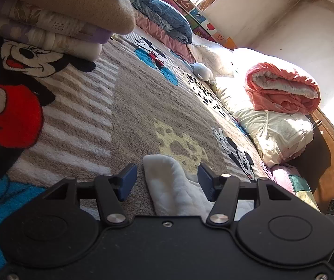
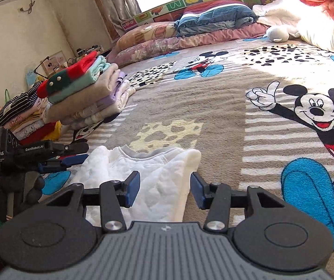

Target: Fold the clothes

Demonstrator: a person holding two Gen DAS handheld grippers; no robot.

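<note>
Nearest us, the right gripper (image 2: 164,190) sits low over a white quilted top (image 2: 148,175), jaws apart, nothing between them; the garment lies on the cartoon-mouse blanket (image 2: 213,107), grey collar at its far edge, its right side apparently turned in. We see the left gripper (image 1: 167,179) at the garment's left edge; its jaws also stand apart, straddling a white fold without pinching it. 1 stack of folded clothes (image 2: 89,93) stands far left, well apart from the top. We judge this garment partly folded or just laid out; the frames fit either. Any further fold calls for both grippers to close on matching edges and keep them aligned.
</note>
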